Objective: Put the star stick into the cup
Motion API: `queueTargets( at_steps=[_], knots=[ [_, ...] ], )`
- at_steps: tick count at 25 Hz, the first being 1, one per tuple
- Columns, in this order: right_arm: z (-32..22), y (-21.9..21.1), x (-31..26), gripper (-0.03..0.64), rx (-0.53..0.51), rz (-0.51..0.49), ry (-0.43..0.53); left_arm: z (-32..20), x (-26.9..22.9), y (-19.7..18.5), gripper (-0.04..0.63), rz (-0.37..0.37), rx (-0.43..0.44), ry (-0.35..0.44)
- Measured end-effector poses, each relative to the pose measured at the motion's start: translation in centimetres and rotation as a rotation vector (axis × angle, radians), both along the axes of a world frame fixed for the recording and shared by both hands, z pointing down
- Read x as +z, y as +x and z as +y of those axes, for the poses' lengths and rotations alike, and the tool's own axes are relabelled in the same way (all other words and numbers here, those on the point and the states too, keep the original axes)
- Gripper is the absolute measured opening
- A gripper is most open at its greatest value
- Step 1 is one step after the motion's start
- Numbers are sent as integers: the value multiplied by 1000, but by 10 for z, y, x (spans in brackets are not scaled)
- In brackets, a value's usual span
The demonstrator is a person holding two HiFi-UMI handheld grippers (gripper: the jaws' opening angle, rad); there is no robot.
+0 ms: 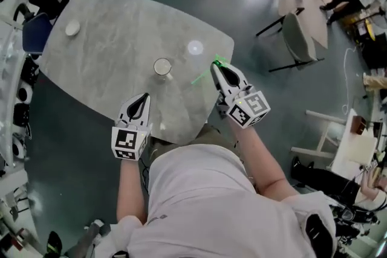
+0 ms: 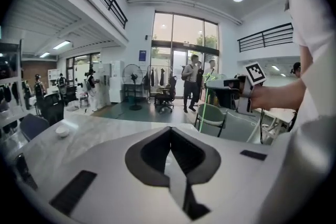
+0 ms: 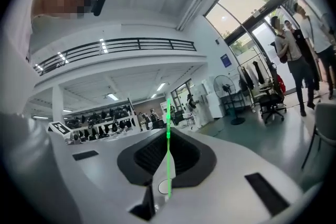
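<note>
A thin green star stick point(image 1: 205, 71) is held up above the table's right part, slanting down to the left, with my right gripper point(image 1: 215, 65) shut on it. In the right gripper view the stick point(image 3: 168, 147) runs straight up between the closed jaws of that gripper point(image 3: 168, 132). The cup point(image 1: 162, 67), pale and round, stands upright on the grey marble table point(image 1: 115, 39), a short way left of the stick's lower end. My left gripper point(image 1: 143, 98) hovers near the table's front edge below the cup, shut and empty point(image 2: 170, 132).
A small white bowl point(image 1: 72, 28) sits at the table's far left, also seen as the bowl point(image 2: 62, 132) in the left gripper view. A grey chair point(image 1: 297, 39) stands beyond the table's right edge. Several people stand far off by the glass doors point(image 2: 191, 81).
</note>
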State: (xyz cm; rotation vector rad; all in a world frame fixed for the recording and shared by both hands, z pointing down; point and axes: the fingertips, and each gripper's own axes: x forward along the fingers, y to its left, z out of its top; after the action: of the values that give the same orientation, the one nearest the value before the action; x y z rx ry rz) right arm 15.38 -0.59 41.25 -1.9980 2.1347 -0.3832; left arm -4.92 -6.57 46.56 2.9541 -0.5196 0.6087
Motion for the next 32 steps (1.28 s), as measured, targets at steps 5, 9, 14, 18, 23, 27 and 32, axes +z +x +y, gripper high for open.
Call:
queueTargets(
  at_steps=[5, 9, 14, 18, 23, 27, 32],
  knots=[
    [-50, -2, -1, 21, -102, 1, 16, -11, 3, -29, 2, -15, -141, -8],
    [-81, -1, 3, 21, -176, -8, 20, -8, 9, -46, 2, -39, -248, -20],
    [-110, -12, 7, 21, -247, -4, 23, -5, 14, -67, 2, -58, -346, -32],
    [-133, -23, 20, 21, -291, -7, 6, -7, 20, -82, 2, -70, -409, -47],
    [-150, -33, 42, 21, -331, -11, -30, -3, 30, -95, 2, -83, -473, -69],
    [-160, -43, 61, 21, -357, -14, -71, 0, 31, -106, 2, -88, -509, -83],
    [-175, -51, 94, 21, -382, -34, -136, 5, 42, -120, 2, -118, -563, -117]
  ],
)
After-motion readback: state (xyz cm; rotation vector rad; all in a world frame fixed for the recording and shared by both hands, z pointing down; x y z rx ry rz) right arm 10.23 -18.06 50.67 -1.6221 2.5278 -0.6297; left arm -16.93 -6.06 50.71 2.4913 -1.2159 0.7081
